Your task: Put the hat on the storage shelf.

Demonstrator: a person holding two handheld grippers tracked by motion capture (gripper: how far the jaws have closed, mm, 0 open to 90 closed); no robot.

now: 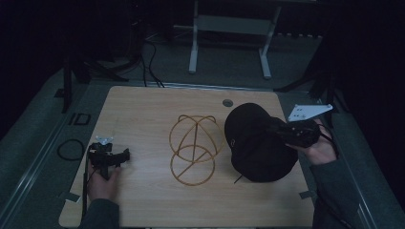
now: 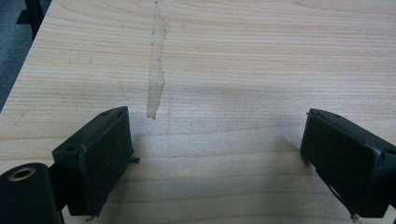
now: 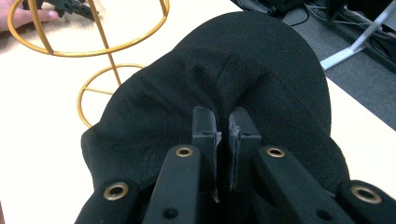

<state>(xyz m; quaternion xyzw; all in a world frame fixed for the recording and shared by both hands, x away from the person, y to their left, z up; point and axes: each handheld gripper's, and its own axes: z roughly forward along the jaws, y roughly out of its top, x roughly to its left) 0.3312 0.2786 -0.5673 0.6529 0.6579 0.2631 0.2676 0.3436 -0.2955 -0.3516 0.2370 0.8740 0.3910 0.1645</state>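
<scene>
Cap (image 1: pixel 258 143): black, lay at 3 o'clock on the desk (image 1: pixel 143 109), just beside the gold wire stand (image 1: pixel 193 148).
Right gripper (image 3: pixel 223 140): pressed together, pinching cap fabric, judged for lifting onto the stand.
Left gripper (image 1: pixel 111 157): spread, empty, parked at 9 o'clock, kept clear.

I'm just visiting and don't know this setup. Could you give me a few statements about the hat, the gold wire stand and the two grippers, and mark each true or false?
1. The right gripper is pinching the black hat. True.
2. The hat sits on top of the gold wire stand. False: it is beside the stand, at the right.
3. The left gripper is open over bare table. True.
4. The left gripper holds the stand. False: it holds nothing.
</scene>
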